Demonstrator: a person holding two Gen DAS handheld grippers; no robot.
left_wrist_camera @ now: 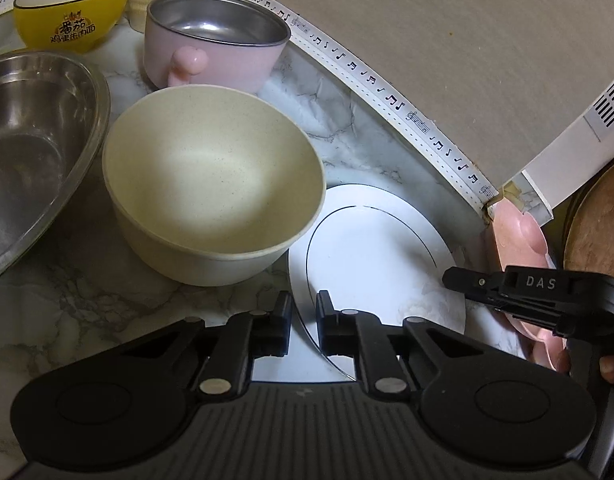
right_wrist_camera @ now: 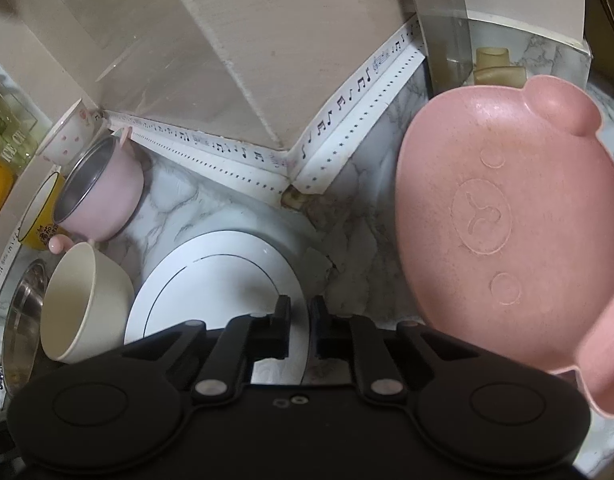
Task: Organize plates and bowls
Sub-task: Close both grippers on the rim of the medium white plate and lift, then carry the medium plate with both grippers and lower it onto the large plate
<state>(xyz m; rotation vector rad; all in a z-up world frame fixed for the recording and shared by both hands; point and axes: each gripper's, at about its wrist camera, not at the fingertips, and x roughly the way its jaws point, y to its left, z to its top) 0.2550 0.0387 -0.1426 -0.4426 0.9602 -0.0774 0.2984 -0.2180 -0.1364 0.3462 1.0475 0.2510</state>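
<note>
Left wrist view: left gripper jaws nip the white plate rim; right gripper jaws look closed, on what I cannot tell. Lift level, clear of the cream bowl.

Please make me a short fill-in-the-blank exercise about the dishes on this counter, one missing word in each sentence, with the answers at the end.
1. The bowl with printed characters is ___ in colour.
2. The plate lying flat on the marble counter is ___.
3. The plate with an embossed face is ___.
4. The white strip along the wall is printed with music ___.

Answers: yellow; white; pink; notes
</note>
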